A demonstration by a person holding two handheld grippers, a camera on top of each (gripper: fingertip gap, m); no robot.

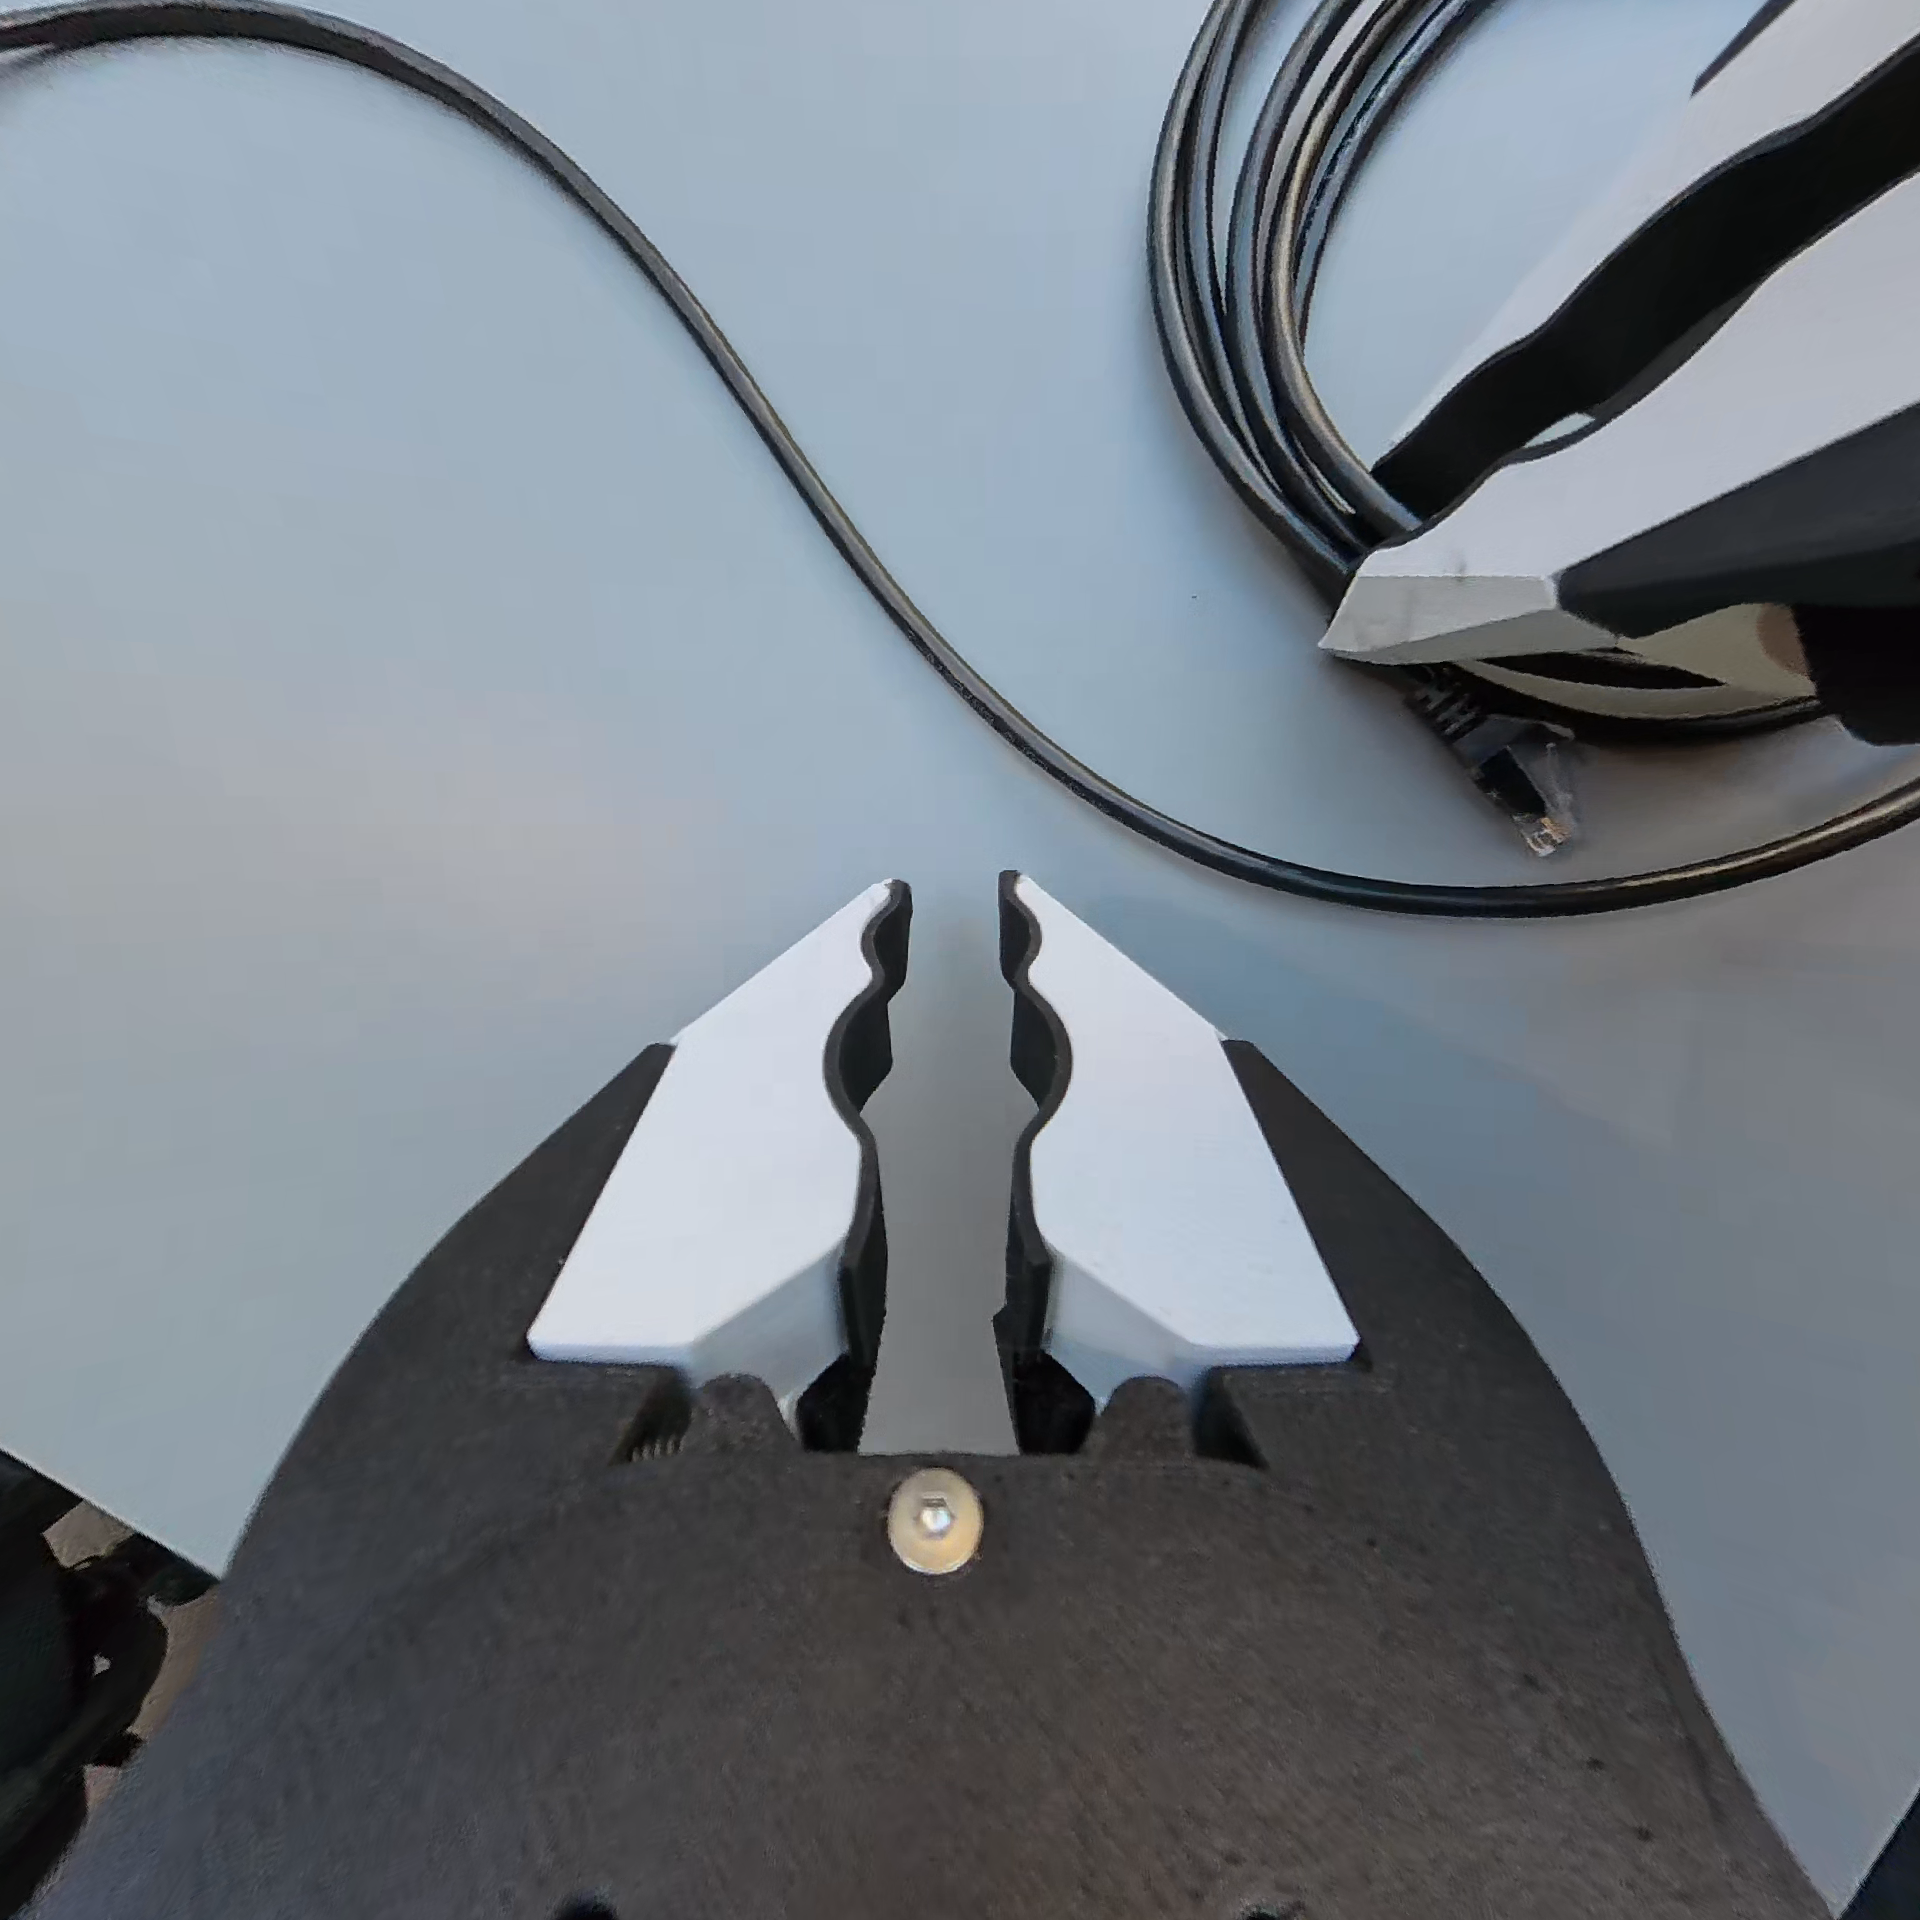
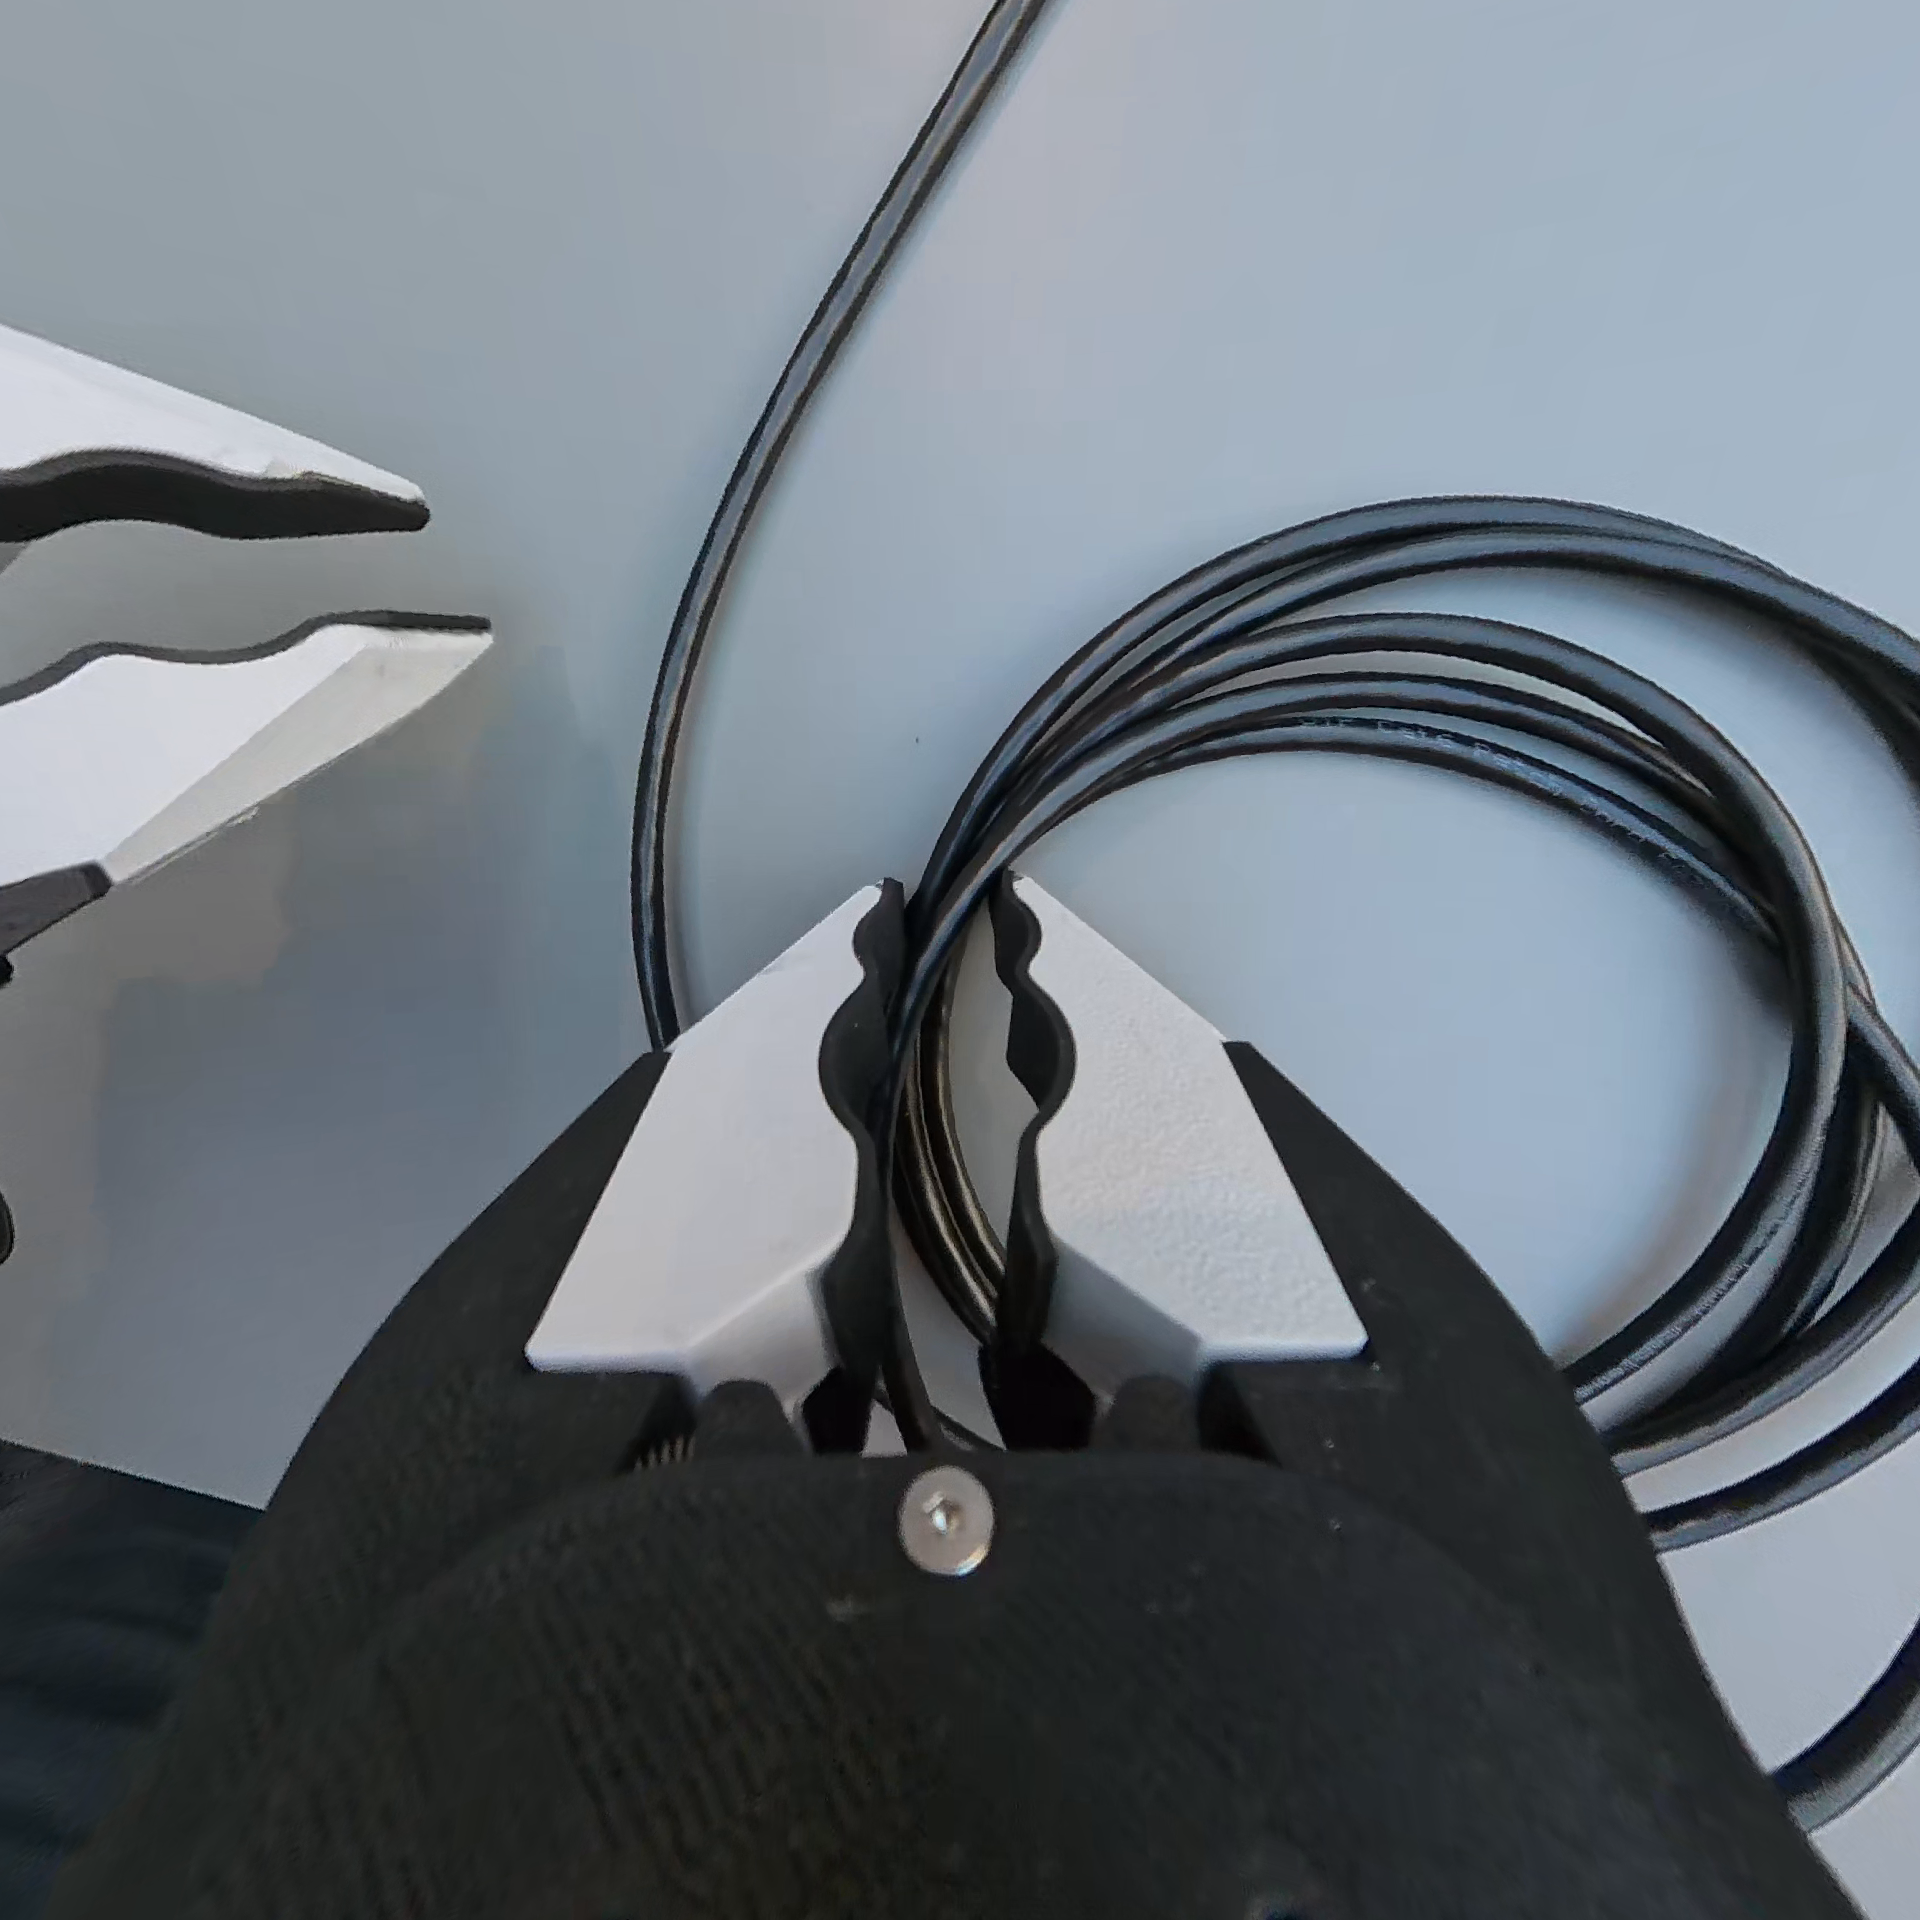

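Your right hand-held gripper [image 2: 951, 883] clamps the coiled black rubber cable [image 2: 1455, 665]; your left hand-held gripper [image 1: 954, 883], narrowly parted, holds nothing over the pale grey surface [image 1: 364, 623].

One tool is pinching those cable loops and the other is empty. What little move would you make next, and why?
Probably slide the left tool forward to the loose strand just ahead of its tips and close on it. It is open and holds nothing, while the right tool grips the coil on the table; the strand still trails away uncoiled.

Each claw [image 1: 954, 883] [image 2: 948, 883] has white fingers [image 1: 727, 1174], wavy black pads, black body, silver screw [image 1: 935, 1525]
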